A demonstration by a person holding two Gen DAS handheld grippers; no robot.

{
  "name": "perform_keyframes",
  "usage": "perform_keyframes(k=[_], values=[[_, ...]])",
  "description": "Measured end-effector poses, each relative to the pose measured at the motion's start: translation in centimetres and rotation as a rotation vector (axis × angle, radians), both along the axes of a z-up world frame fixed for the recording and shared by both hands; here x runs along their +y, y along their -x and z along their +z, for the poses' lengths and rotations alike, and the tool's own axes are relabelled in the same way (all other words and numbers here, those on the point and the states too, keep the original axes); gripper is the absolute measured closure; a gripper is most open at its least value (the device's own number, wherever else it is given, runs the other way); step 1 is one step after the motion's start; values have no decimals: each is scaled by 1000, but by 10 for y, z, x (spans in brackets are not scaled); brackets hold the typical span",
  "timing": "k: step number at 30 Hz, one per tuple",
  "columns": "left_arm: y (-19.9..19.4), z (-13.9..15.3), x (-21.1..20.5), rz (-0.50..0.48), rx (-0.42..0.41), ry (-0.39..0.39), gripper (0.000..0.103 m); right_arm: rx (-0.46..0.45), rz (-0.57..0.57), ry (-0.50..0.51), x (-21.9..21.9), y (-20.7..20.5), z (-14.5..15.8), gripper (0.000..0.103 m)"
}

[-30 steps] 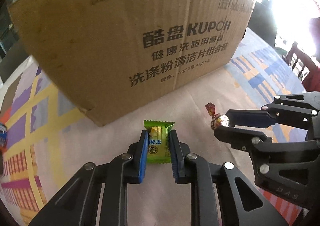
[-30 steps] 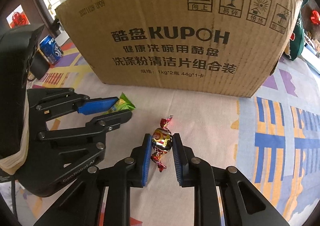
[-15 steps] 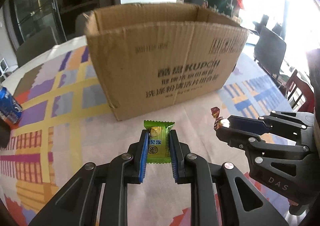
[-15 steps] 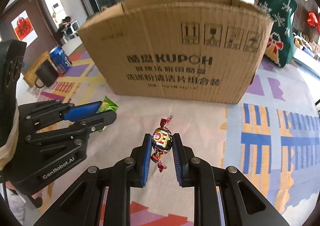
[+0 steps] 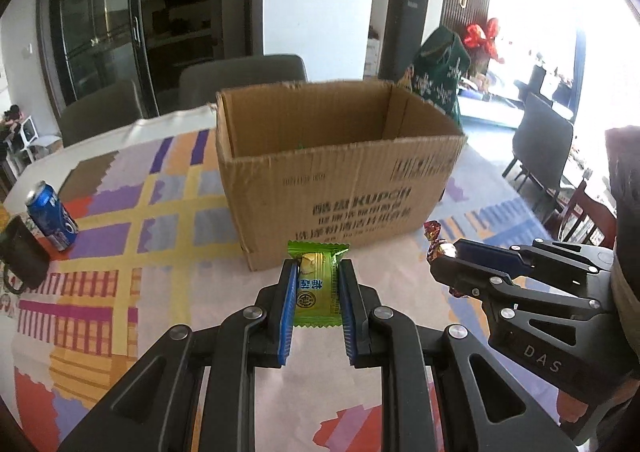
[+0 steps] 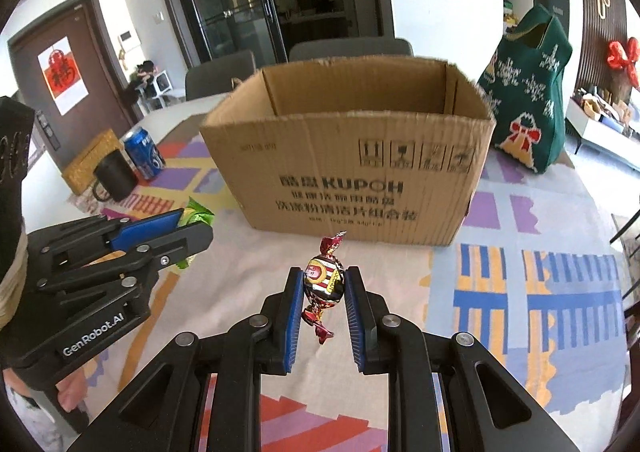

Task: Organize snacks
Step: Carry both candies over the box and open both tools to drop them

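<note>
Two grippers angled down before open cardboard box (image 5: 340,180), left gripper (image 5: 317,284) fingers clamping green snack packet (image 5: 316,288), right gripper (image 6: 323,286) fingers clamping wrapped candy (image 6: 324,280)

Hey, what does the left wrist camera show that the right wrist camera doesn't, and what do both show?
Only the left wrist view shows the printed face of the green snack packet, clamped in the left tool.

Only the right wrist view shows the striped face of the wrapped candy, clamped in the right tool, plus the yellow box behind the black mug.

Both show the open cardboard box, blue can, green knitted bag and patterned tablecloth.
</note>
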State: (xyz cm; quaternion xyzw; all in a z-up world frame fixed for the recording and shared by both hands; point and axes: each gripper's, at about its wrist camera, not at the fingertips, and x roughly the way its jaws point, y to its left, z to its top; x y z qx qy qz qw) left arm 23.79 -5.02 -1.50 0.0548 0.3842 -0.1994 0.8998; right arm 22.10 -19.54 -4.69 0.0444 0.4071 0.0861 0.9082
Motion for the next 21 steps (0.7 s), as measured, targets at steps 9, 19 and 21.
perform_keyframes(k=[9,19,21], values=[[1,32,-6,29,-61,9,82,-90,-14,-4,-6,-2,35,81],[-24,63,-11,69,-93,24,82,-181,-32,22,-12,-20,76,81],[-30,68,-12,68,-95,25,82,-192,-36,29,-13,-25,82,81]])
